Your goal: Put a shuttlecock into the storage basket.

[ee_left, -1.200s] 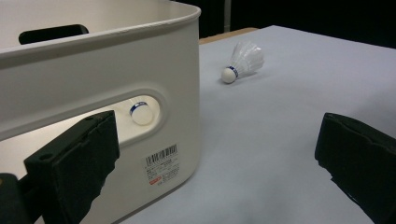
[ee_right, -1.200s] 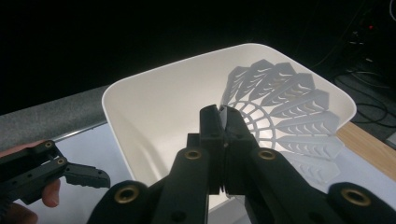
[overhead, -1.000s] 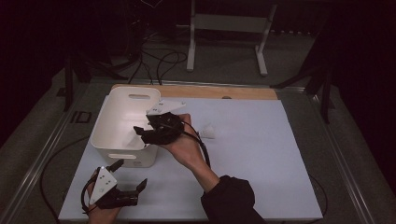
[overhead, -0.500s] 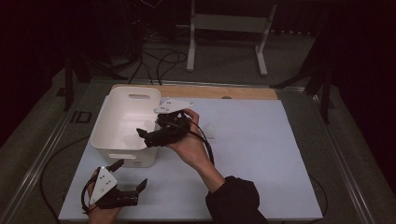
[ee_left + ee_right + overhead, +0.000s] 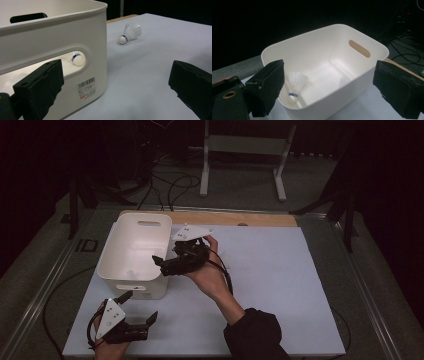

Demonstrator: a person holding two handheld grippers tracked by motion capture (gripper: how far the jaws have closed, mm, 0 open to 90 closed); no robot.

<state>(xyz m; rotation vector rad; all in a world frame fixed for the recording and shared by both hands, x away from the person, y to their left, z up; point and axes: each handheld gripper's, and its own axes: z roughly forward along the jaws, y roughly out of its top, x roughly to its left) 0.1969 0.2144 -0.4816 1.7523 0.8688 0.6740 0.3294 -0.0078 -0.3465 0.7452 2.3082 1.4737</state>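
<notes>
Nearest to me, my left gripper [image 5: 137,325] sits just in front of the tub [image 5: 107,270], jaws spread wide with nothing between them. From its camera I'm looking at the tub's near wall, and through the handle slot I can see the cork tip of a shuttlecock [image 5: 78,59] lying inside.

Next back, my right gripper [image 5: 161,264] hangs over the tub's right rim, pointing in. Its jaws have just been opening and now stand wide, empty. Right below them in its camera, a shuttlecock [image 5: 296,85] lies on the tub floor near the front corner, cork down-ish, feathers up against the wall. So that one looks dropped in and done, I'd say.

Further off, a second shuttlecock [image 5: 130,33] lies on its side on the white mat [image 5: 280,285], to the right of the tub and well apart from it. In the high view my right hand [image 5: 210,270] covers that spot.

What worries me: the tub is light plastic, and my right gripper is close to the rim, so pulling away carelessly could clip it and shove the tub. The loose one is the bigger risk. Squeeze the feathers and they crush; nudge the cork and it rolls off. My trailing cable could sweep it too.
</notes>
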